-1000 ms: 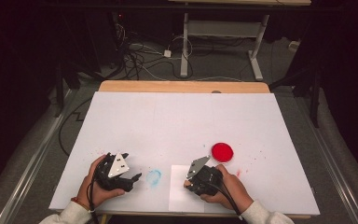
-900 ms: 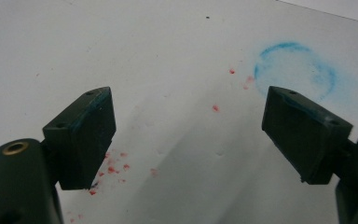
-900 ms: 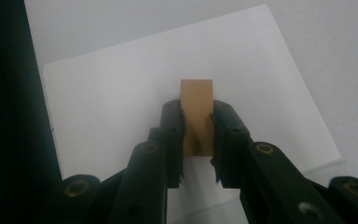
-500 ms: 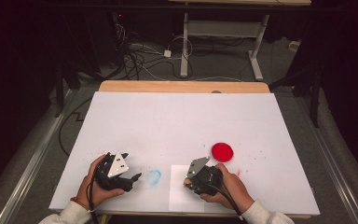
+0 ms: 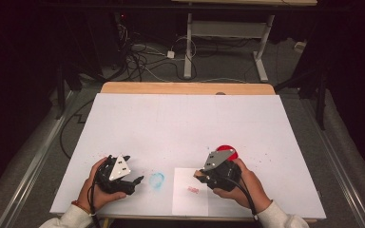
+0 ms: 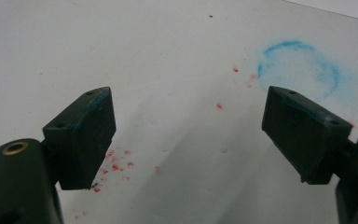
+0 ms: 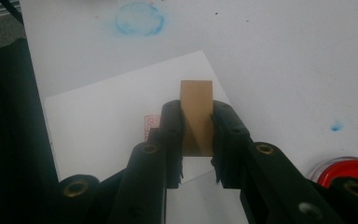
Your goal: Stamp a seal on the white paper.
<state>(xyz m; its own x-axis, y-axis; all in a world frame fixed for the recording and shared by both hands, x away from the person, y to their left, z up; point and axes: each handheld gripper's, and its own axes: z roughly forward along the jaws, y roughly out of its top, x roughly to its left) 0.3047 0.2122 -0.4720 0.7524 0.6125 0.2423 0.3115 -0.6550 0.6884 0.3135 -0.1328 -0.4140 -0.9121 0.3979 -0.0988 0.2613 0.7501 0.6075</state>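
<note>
My right gripper point(image 7: 197, 119) is shut on a small upright wooden stamp block point(image 7: 196, 98), held just above a white paper sheet point(image 7: 102, 126). A red stamped mark point(image 7: 152, 122) lies on the sheet beside the block. In the high view the right gripper point(image 5: 200, 175) hangs over the sheet point(image 5: 190, 202), with the red mark point(image 5: 193, 190) below it. My left gripper point(image 5: 134, 182) rests at the table's front left. Its jaws stand wide apart in the left gripper view point(image 6: 189, 100), nothing between them.
A round red ink pad point(image 5: 228, 151) sits just behind the right hand, also at the corner of the right gripper view point(image 7: 349, 170). A blue ink ring point(image 5: 157, 180) stains the white table cover point(image 5: 185, 123) between the grippers. Red specks point(image 6: 114, 165) dot the cover.
My right gripper has risen a little off the paper sheet with the wooden block in it. The left gripper has stayed where it was.
</note>
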